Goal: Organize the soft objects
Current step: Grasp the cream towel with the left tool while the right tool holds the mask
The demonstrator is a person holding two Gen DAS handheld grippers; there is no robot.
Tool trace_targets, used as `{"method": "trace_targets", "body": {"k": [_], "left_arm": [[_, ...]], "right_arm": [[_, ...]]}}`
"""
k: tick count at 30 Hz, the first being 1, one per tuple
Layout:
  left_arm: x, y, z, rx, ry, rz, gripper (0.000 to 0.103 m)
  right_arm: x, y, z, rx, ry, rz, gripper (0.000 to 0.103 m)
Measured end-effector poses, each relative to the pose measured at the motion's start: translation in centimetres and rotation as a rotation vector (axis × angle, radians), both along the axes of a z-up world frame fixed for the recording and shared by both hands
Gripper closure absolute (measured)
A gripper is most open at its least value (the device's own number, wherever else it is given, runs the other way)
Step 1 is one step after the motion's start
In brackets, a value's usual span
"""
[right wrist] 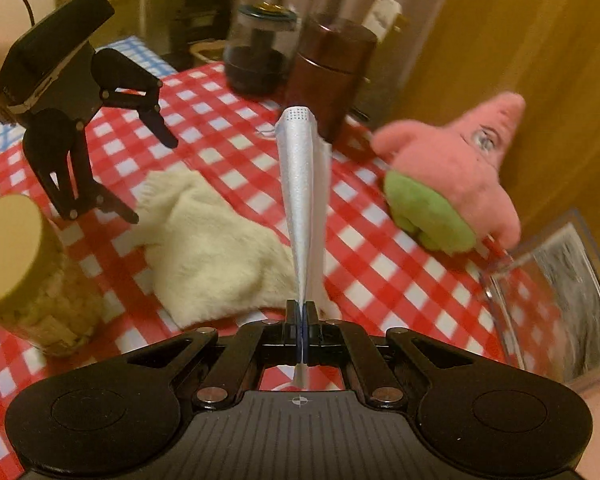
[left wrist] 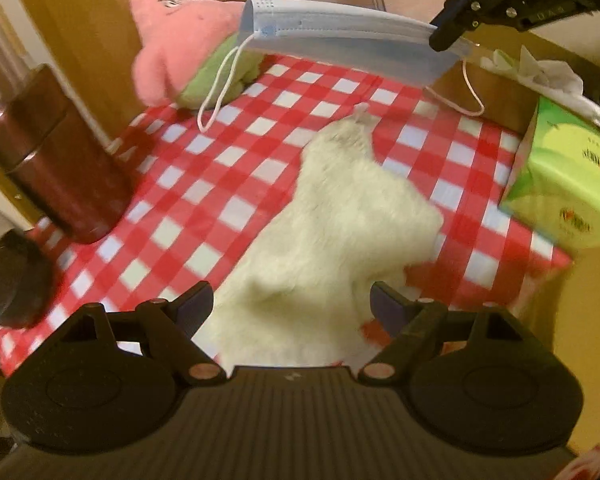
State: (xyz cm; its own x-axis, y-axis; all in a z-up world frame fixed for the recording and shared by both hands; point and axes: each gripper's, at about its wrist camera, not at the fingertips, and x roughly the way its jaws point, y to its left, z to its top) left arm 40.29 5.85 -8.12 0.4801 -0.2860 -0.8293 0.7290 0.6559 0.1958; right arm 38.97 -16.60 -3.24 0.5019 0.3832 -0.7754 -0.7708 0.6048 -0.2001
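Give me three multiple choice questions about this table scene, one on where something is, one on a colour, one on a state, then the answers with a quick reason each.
1. Where is the white fluffy cloth?
A. On the checked tablecloth
B. Inside the clear bin
C. On top of the tissue pack

2. What colour is the plush toy's lower part?
A. Blue
B. Green
C. Black

3. How is the right hand-held gripper?
A. Wide open, empty
B. Shut on the face mask
C. Shut on the plush toy

Answers: 1 A, the cloth lies flat on the red and white checks. 2 B, green below pink. 3 B, the mask is pinched between its fingers.
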Motion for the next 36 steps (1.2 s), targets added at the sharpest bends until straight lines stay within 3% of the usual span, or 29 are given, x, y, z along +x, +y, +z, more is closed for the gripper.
{"method": "trace_targets", "body": {"k": [8, 15, 18, 20, 23, 26, 36], "left_arm": [[3.4, -2.9, -2.5, -0.094, 0.098, 0.046, 0.019], [4.8, -5.0, -4.1, -0.045, 0.150, 0.032, 0.024], [5.1, -5.3, -4.5, -0.010, 0.168, 0.035, 0.036], [5.4, -5.2, -4.6, -0.019, 0.196, 0.039, 0.071], [5.6, -4.9, -4.8, 0.029, 0.208, 0.058, 0.081], [5.7, -4.3, -4.6, 0.007, 0.231, 0.090, 0.092], [5.4, -2.1, -1.5, -0.005, 0.183, 0.187, 0.096]], "right_arm": [[0.2, -1.7, -1.3, 0.014, 0.022, -0.052, 0.102], [0.3, -1.8, -1.9, 0.020, 0.032, -0.075, 0.102], [0.4, -1.9, -2.0, 0.030, 0.036, -0.082, 0.102], [0.3, -2.0, -2.2, 0.032, 0.039, -0.085, 0.102], [0.2, -2.2, -2.5, 0.034, 0.044, -0.092, 0.102], [0.0, -2.4, -2.4, 0.044, 0.047, -0.103, 0.102], [-0.5, -2.6, -1.5, 0.067, 0.038, -0.116, 0.102]]}}
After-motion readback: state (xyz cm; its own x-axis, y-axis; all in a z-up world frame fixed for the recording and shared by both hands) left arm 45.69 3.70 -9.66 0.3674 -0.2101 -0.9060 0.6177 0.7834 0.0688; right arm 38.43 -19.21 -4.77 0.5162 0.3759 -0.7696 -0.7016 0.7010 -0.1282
